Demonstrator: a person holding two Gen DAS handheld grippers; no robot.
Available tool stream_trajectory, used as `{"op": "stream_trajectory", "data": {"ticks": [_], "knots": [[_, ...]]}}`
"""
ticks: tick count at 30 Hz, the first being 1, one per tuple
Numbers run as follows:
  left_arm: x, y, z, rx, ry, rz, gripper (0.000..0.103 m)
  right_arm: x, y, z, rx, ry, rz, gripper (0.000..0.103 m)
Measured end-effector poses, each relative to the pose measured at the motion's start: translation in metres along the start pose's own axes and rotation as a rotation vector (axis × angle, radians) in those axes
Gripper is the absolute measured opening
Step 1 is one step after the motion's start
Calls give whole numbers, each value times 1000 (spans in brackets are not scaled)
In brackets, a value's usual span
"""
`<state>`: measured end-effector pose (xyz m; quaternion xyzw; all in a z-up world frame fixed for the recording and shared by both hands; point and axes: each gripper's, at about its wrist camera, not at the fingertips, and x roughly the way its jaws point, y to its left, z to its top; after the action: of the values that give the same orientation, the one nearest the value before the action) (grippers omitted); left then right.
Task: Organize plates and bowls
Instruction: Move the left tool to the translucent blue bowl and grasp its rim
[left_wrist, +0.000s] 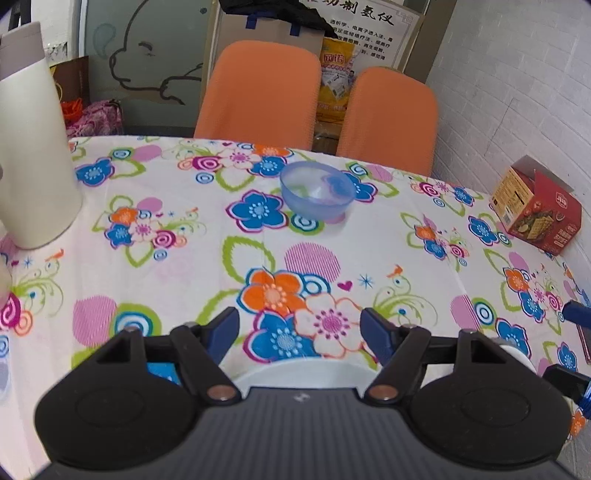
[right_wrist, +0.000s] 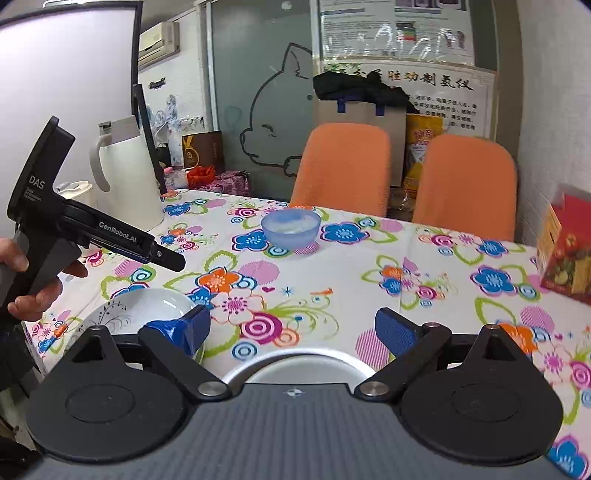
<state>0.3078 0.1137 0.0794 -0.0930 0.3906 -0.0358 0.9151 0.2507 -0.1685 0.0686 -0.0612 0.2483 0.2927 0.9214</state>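
- "DAS" in white letters on the black handheld left gripper (right_wrist: 168, 258), near its top.
- "GenRobot.AI" in white along that gripper's side.
- Big Chinese letters on the white wall poster (right_wrist: 424, 96); small lines too blurry.

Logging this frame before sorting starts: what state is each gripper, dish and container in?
Left gripper: open, empty.
Right gripper: open, empty.
Blue bowl: upright, on the tablecloth.
White bowl: upright, beside the right gripper's left finger.
White jug: upright, lid shut.
Red box: top flap open.
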Motion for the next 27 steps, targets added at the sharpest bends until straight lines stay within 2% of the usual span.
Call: {"op": "stream_trajectory", "data": {"ticks": [6,9,14,20,27], "knots": [[32,15,64,-11,-58,34,74,70,-2,71,-97,6,-26,84],[63,23,91,-40,-35,36,74,120,-9,90,-117,59,-43,84],[115,36,113,-96,25,25,74,190,-19,85,-124,184,-14,84],[171,29,131,-109,99,-16,74,246,-10,69,-171,293,35,84],[207,17,137,-70,110,11,74,283,-12,71,-159,279,25,84]]}}
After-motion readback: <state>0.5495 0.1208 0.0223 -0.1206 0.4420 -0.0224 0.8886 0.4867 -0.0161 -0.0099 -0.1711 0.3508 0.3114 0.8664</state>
